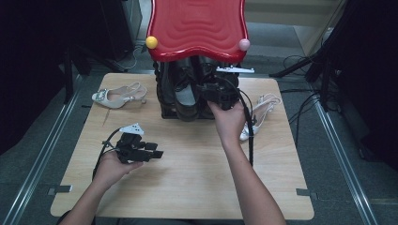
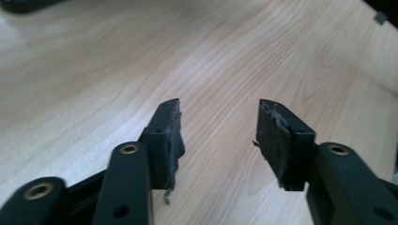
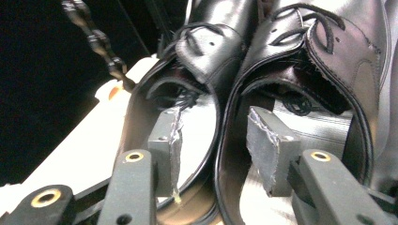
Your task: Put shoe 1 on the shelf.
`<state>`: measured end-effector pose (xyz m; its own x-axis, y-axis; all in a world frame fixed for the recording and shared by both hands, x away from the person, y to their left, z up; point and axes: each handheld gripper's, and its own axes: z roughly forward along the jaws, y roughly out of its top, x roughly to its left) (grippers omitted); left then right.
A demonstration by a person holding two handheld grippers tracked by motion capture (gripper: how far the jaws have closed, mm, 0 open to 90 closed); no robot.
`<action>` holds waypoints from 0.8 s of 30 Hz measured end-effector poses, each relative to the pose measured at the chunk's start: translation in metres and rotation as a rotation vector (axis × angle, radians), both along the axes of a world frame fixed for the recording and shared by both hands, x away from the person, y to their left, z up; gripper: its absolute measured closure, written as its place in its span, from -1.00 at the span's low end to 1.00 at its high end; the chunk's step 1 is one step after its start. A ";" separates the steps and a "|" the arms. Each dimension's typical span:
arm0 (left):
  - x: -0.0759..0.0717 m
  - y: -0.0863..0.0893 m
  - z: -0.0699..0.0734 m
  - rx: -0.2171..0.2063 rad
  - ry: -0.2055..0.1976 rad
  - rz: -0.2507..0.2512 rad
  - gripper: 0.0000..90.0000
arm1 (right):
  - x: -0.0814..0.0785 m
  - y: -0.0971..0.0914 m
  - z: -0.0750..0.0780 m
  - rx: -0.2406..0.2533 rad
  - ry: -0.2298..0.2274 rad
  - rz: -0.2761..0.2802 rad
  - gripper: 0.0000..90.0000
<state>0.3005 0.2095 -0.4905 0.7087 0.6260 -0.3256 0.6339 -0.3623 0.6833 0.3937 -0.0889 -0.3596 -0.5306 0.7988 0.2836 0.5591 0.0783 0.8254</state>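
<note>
Two black leather shoes (image 3: 281, 93) under the red rack (image 1: 197, 28) looked stiff, slick; adjoining inner collars suited the right gripper (image 3: 213, 145), jaws apart astride them; left gripper (image 2: 218, 136) open, empty.

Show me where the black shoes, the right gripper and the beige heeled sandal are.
black shoes (image 3: 263, 51): right gripper view, on the right shoe's laced upper.
right gripper (image 3: 211, 140): right gripper view, midway between its fingertips, at the shoes' adjoining heel rims.
beige heeled sandal (image 1: 117, 96): high view, on its side strap.

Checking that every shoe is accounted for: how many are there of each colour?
Black lace-up shoes, standing in the rack: 2
Pale heeled sandals, on the table: 2, one at each side of the rack
Total: 4
</note>
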 end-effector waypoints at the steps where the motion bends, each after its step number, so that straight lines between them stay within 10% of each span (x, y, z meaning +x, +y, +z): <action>1: 0.002 -0.001 0.004 -0.011 0.008 -0.010 0.20 | -0.003 -0.002 0.001 0.006 -0.001 0.011 0.20; 24: 0.062 -0.015 0.126 -0.009 -0.122 -0.080 0.63 | -0.066 -0.034 -0.042 -0.033 -0.006 0.187 0.09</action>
